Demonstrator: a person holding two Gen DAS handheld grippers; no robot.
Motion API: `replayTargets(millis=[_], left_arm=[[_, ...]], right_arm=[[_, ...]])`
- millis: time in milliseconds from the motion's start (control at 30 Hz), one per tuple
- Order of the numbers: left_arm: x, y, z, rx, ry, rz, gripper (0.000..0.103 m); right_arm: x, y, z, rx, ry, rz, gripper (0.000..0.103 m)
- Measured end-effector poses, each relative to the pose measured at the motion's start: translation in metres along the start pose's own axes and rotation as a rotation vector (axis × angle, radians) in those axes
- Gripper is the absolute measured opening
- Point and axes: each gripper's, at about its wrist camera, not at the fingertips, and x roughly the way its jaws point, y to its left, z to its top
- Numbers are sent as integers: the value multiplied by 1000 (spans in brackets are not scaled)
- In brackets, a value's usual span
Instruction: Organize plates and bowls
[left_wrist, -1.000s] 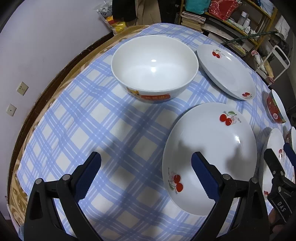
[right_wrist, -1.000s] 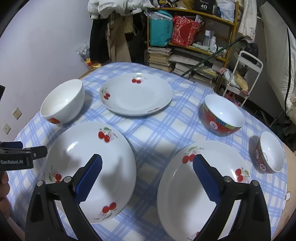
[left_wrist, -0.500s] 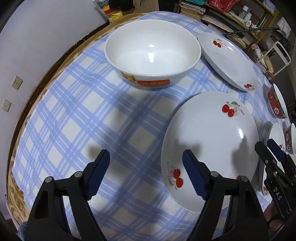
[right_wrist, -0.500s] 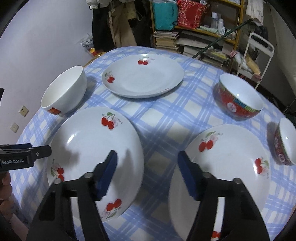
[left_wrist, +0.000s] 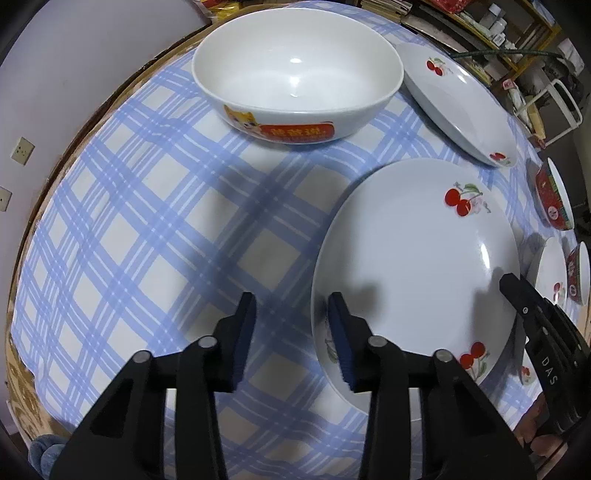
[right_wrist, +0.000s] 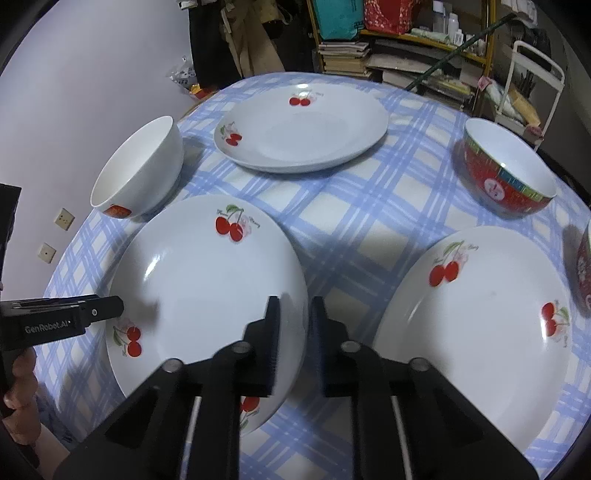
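Left hand-held gripper (left_wrist: 291, 332) closing astride the cherry plate (left_wrist: 417, 258) rim.

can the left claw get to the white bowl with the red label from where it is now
Probably yes. Between the left claw and the white bowl lies only bare checked tablecloth. The cherry plate at the claw sits off to the side, not in that path.

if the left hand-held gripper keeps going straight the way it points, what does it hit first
Probably the near plate's left rim: the left hand-held gripper straddles it, jaws closing, one finger over the plate, the other over the tablecloth. Depth is unclear.
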Motion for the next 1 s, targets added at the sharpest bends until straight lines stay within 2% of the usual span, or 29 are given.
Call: replayTargets(millis=[33, 67, 167, 300, 433, 567, 1000], left_arm=[[1, -1, 0, 4, -1, -8, 32], [1, -3, 0, 12, 0, -20, 23], [4, -12, 1, 65, 4, -43, 14], [7, -24, 0, 126, 3, -10, 16], [2, -19, -3, 111, 15, -49, 16], [-4, -17, -8, 135, 14, -43, 16], [-30, -30, -45, 249, 12, -1, 16]], right_arm=[[0, 0, 0, 1, 2, 1, 14], [0, 0, -1, 2, 4, 2, 13], [2, -1, -1, 1, 8, -4, 10], [0, -5, -3, 32, 4, 24, 9], [-4, -5, -5, 47, 16, 20, 10], [-6, -8, -10, 86, 31, 20, 10], [-38, -10, -55, 149, 60, 7, 10]])
